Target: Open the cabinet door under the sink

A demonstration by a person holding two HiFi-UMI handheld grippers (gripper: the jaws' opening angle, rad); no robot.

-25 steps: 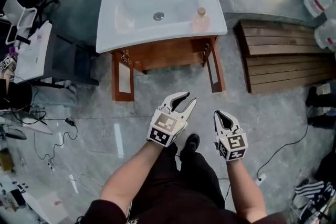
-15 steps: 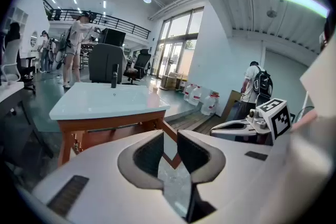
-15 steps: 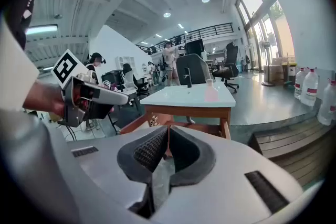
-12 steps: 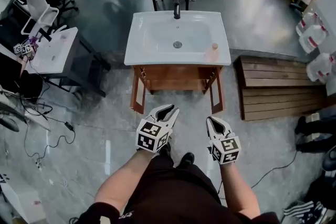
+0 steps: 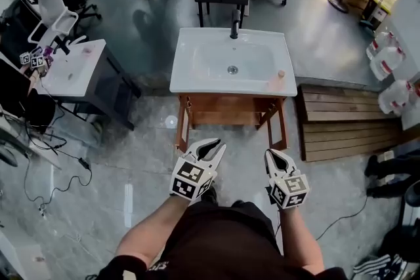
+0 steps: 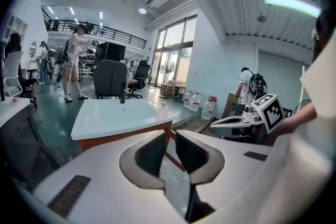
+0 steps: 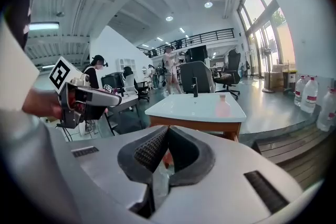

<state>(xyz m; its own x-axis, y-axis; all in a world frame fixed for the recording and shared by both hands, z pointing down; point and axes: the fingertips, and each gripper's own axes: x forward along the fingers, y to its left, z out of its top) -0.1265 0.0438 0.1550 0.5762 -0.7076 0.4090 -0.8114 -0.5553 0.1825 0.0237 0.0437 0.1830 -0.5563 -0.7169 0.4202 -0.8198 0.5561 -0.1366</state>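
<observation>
Cabinet [image 5: 230,116] doors that jut toward the person could be knocked: a step forward might catch a leg or gripper on one, slamming it shut or straining its hinges. A jolt to the cabinet could also tip the bottle [image 5: 281,75] near the sink's [image 5: 230,62] edge.

It stood at 12 o'clock from the person, under the white sink, in reddish wood. The left door [image 5: 182,131] at its 7 o'clock and the right door [image 5: 281,131] at its 5 o'clock both appeared swung out, so the opening looked done.

Both grippers hung at its 6 o'clock, well apart from it. The left gripper [image 5: 213,146] had just been closing, its jaws a narrow gap apart with nothing between. The right gripper [image 5: 274,155] had its jaws pressed together, empty.
</observation>
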